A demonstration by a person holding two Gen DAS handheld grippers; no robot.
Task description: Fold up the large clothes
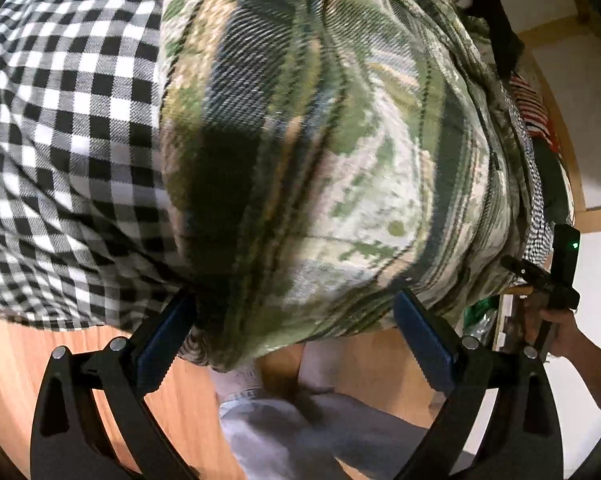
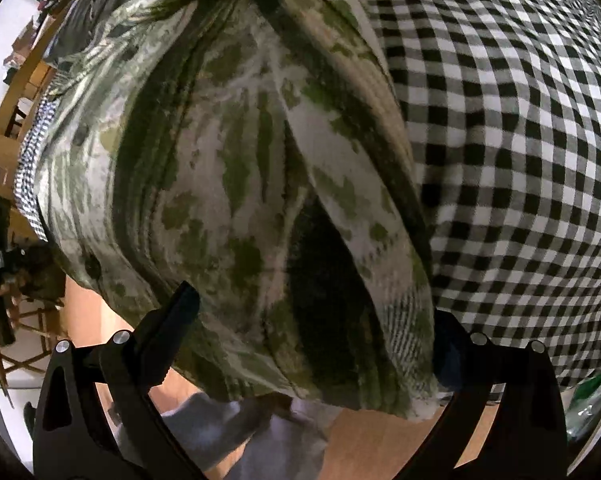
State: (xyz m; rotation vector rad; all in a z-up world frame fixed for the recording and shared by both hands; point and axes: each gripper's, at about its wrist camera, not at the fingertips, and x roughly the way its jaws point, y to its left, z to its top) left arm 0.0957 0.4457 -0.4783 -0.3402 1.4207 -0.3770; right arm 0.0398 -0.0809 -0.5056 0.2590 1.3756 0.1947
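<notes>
left gripper [image 1: 296, 336]: fingers wide, flannel [image 1: 320, 140] between | right gripper [image 2: 312, 340]: fingers wide, flannel between | gingham [image 1: 60, 140] beside flannel | counter [image 1: 12, 360] below

Wooden table, mostly buried under fabric

A warm orange-brown wooden table [image 1: 16, 364] is seen at the bottom of both wrist views, with only bare strips left showing near its edge. Most of it is covered by a black-and-white checked cloth [image 1: 60, 140], which is spread flat right on the wood. On top of that, a green patterned plaid shirt [image 1: 320, 140] is draped in a bunched heap (whether any part of it touches the wood directly can't be told), and its lower edge is hung over the table's edge. More clothes [image 1: 530, 104], red-striped among them, are piled at the table's far side, where a curved rim is seen.
</notes>
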